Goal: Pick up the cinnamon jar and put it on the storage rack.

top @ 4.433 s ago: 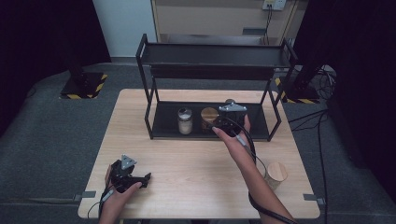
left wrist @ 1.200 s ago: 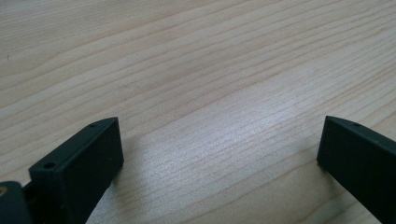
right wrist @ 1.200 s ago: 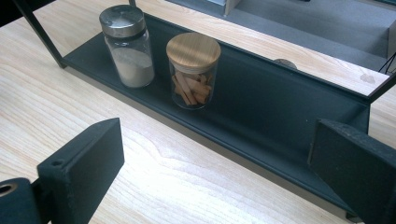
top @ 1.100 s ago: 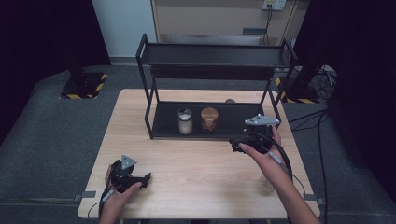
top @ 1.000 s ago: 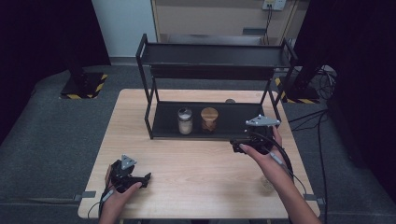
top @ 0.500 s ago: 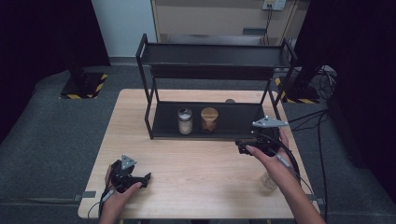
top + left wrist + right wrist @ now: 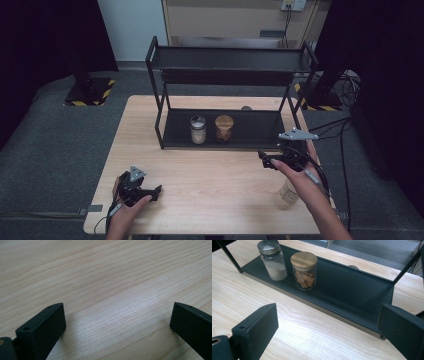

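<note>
Dark room w/ grey carpet floor (image 7: 60, 145), light wood worktop (image 7: 215, 175) in the middle. Black two-tier rack (image 7: 230, 90) sits at the back; wood-lid jar (image 7: 224, 128) of sticks & spice shaker (image 7: 198, 129) stand side by side on its bottom shelf. Right tongs (image 7: 263, 159) released, nothing in them, near the rack's right end. Left tongs (image 7: 156, 190) also released, low over bare wood at the front-left.

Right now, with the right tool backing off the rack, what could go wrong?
1. A clear jar stands on the table right beside the right forearm; a sweep of the arm could tip it off the near edge.
2. The right tool hangs open close to the rack's lower tray; it could clip the front lip.
3. The two jars on the tray, shaker and cinnamon jar, stand close together; grabbing one may nudge the other.
</note>
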